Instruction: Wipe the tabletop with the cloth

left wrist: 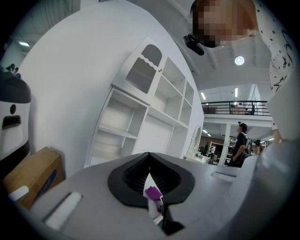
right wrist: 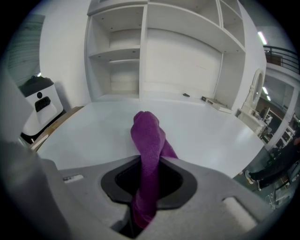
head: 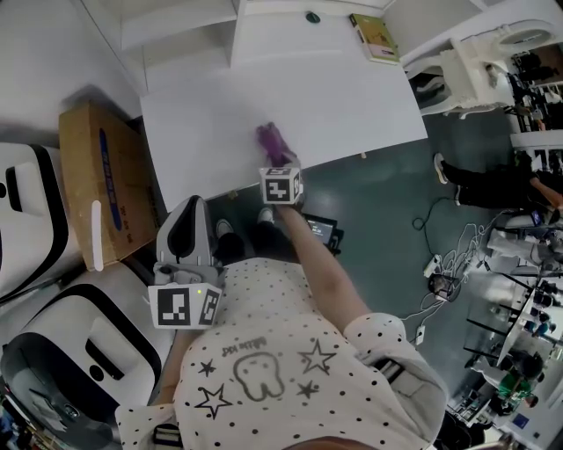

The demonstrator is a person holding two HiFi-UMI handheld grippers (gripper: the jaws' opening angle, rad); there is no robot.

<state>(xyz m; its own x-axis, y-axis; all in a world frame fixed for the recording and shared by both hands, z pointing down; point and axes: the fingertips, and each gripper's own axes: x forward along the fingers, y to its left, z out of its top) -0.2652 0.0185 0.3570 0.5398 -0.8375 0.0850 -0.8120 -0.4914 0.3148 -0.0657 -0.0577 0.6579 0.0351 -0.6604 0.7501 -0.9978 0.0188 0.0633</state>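
A purple cloth [head: 272, 140] hangs bunched over the near edge of the white tabletop [head: 352, 97]. My right gripper [head: 275, 155] is shut on it, reaching out from the person's body. In the right gripper view the cloth [right wrist: 148, 136] rises out of the jaws and flops forward above the tabletop [right wrist: 211, 131]. My left gripper [head: 186, 215] is held back off the table's near left corner, close to the body. Its jaws [left wrist: 150, 161] stand shut with nothing in them; the distant cloth [left wrist: 153, 193] shows through the slit between them.
A cardboard box [head: 97, 189] and white machines [head: 26, 220] stand left of the table. A book [head: 374, 37] and a small dark object [head: 312, 17] lie at the far edge, below white shelving [right wrist: 154, 51]. Cables [head: 449, 264] and a person's legs [head: 493, 185] are at right.
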